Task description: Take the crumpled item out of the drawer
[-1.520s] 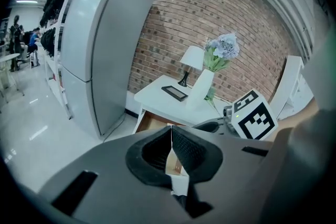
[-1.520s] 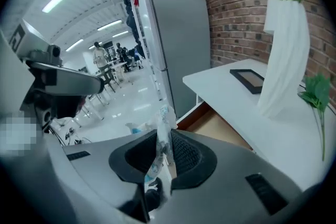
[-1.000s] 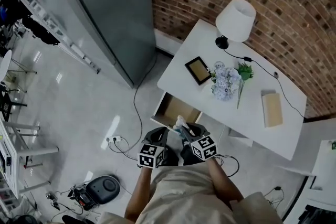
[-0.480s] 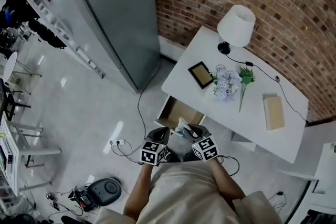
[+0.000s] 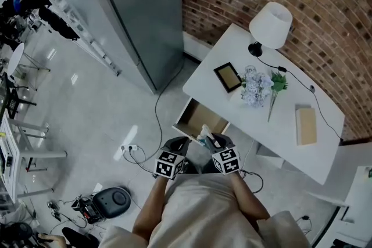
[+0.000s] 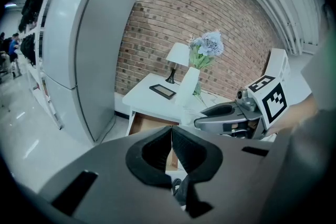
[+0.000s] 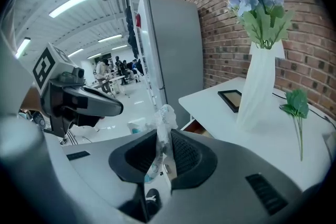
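The crumpled item (image 7: pixel 165 118), a twisted piece of clear and white plastic wrap, is pinched upright between the pads of my right gripper (image 7: pixel 164 150). In the head view the crumpled item (image 5: pixel 203 132) sticks up from the right gripper (image 5: pixel 210 142), just in front of the open wooden drawer (image 5: pixel 200 118) of the white table (image 5: pixel 290 148). My left gripper (image 6: pixel 171 144) is beside it with its jaws shut together and nothing between them. The left gripper (image 5: pixel 177 147) hangs at the drawer's near left corner. The drawer (image 6: pixel 149 124) shows a bare brown inside.
On the table stand a white lamp (image 5: pixel 270 21), a dark picture frame (image 5: pixel 227 76), a vase of pale blue flowers (image 5: pixel 256 84) and a tan box (image 5: pixel 306 125). A grey fridge (image 5: pixel 139 3) stands left of the table. Cables and a power strip (image 5: pixel 127 148) lie on the floor.
The head view has shifted a little. Both grippers stay in front of the drawer, and the right one keeps its hold on the crumpled item.
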Demonstrator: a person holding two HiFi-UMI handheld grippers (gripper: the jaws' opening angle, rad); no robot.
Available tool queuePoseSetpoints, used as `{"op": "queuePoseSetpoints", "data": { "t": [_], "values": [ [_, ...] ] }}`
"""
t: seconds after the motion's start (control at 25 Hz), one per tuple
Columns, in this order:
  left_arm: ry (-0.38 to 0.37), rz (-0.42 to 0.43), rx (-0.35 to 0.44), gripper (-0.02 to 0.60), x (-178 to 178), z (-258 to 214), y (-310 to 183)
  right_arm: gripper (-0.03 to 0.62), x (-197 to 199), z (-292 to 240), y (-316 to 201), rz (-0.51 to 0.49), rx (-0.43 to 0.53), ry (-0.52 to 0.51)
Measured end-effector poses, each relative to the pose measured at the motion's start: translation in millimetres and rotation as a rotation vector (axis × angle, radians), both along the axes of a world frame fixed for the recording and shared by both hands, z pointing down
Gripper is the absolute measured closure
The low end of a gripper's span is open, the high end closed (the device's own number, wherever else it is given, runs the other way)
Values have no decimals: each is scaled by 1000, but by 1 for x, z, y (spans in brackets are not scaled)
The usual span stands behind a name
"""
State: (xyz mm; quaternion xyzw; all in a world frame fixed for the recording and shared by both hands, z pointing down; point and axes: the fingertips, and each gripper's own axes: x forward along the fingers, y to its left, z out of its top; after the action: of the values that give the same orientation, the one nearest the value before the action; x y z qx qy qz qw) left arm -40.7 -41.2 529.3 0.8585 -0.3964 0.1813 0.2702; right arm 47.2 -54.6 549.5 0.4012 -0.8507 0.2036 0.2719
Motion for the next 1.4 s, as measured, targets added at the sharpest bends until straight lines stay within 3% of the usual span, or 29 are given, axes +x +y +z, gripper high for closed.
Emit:
{"op": "queuePoseSetpoints", "data": {
  "t": [1.4],
  "values": [
    [15,50,-17,565,5,5,14,500,2,9,12,44,5,34]
  ]
}}
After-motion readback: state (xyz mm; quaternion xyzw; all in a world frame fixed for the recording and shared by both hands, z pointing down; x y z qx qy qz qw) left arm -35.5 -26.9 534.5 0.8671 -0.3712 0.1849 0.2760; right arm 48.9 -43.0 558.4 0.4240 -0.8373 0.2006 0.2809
